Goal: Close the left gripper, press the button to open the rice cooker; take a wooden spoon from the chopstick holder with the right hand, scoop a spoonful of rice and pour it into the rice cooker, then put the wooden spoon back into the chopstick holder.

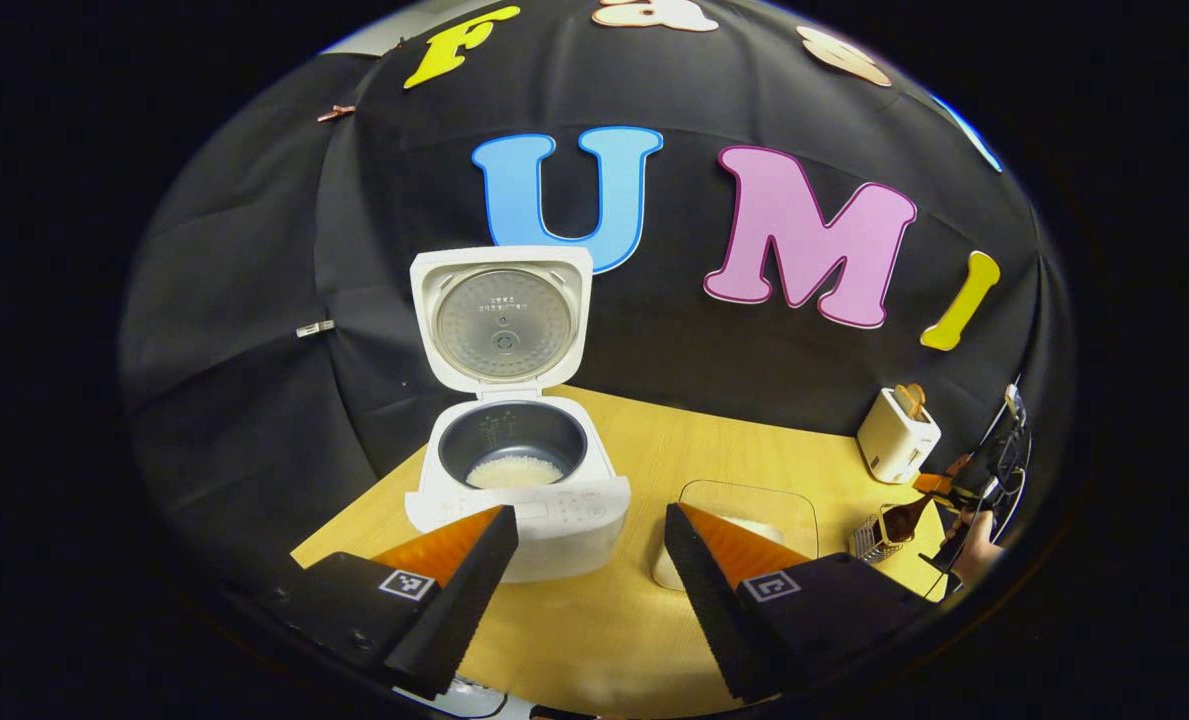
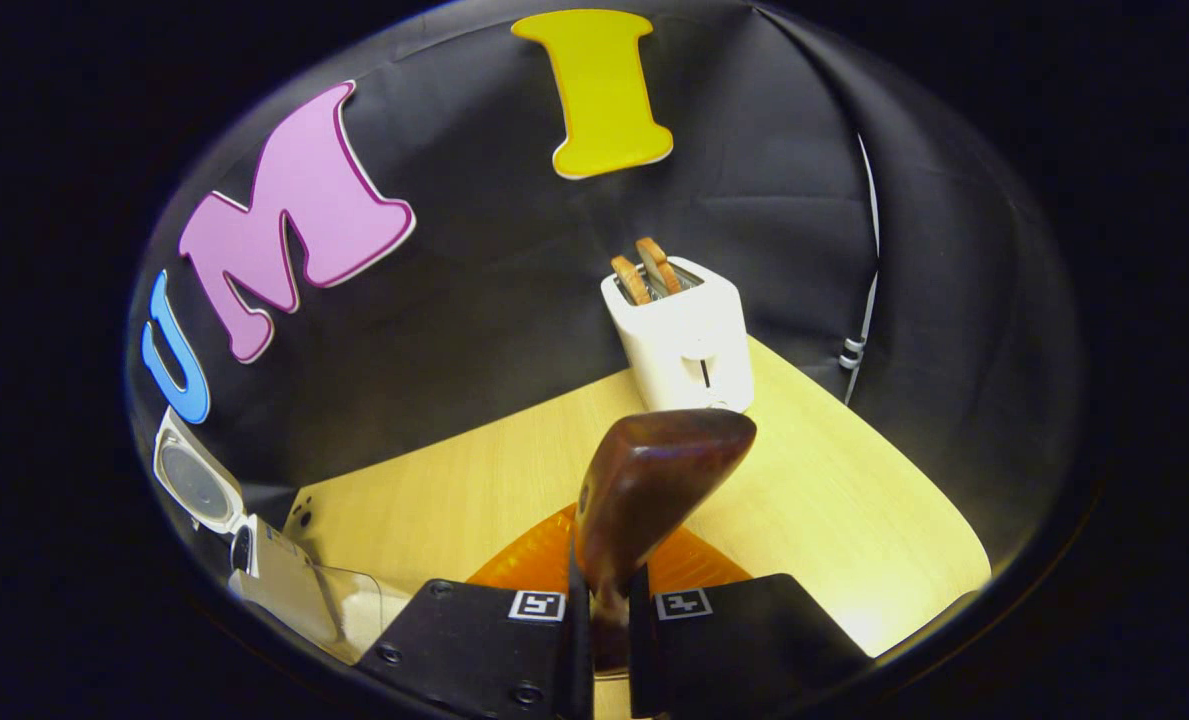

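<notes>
The desk (image 1: 644, 620) is pale wood, running back to the black cloth wall. On its far left stands the rice cooker (image 1: 519, 480), lid swung upright, with white rice lying in the dark inner pot. To the right of it, near me, sits a clear container (image 1: 754, 505) holding more rice. A white toaster (image 2: 682, 335) stands at the far right of the desk with two slices sticking up. Near the right edge in the left gripper view is the wire chopstick holder (image 1: 872, 538). My left tool (image 1: 589, 560) hangs in front of the cooker with its fingers spread wide apart, nothing between them. My right tool (image 2: 602, 620) is clamped on the handle of the wooden spoon (image 2: 654, 470), whose dark bowl stands up above the desk in front of the toaster
</notes>
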Available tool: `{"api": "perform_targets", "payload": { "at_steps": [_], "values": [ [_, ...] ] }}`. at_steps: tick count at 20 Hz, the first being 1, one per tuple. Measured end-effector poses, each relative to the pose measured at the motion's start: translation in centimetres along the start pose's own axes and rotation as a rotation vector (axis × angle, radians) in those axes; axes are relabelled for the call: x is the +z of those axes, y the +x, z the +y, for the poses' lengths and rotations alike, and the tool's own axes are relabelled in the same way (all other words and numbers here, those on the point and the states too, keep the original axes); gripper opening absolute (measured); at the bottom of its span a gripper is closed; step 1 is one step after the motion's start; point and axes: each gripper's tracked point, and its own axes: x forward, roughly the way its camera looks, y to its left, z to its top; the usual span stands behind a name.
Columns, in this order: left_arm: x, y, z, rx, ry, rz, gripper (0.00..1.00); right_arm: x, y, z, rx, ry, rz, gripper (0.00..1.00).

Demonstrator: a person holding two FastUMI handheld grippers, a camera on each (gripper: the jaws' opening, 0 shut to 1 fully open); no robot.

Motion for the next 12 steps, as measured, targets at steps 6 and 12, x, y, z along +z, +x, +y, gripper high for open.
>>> {"api": "perform_targets", "payload": {
  "at_steps": [6, 12],
  "values": [
    [-1.0, -1.3, 0.6, 0.038, -0.014, -0.002, 0.95, -1.6, 0.9, -0.1, -0.015, -0.006, 0.037, 0.20],
    [-0.9, -1.9, 1.9, 0.063, -0.037, -0.015, 0.96, -1.1, -0.8, -0.1, -0.022, 0.013, 0.034, 0.76]
  ]
}}
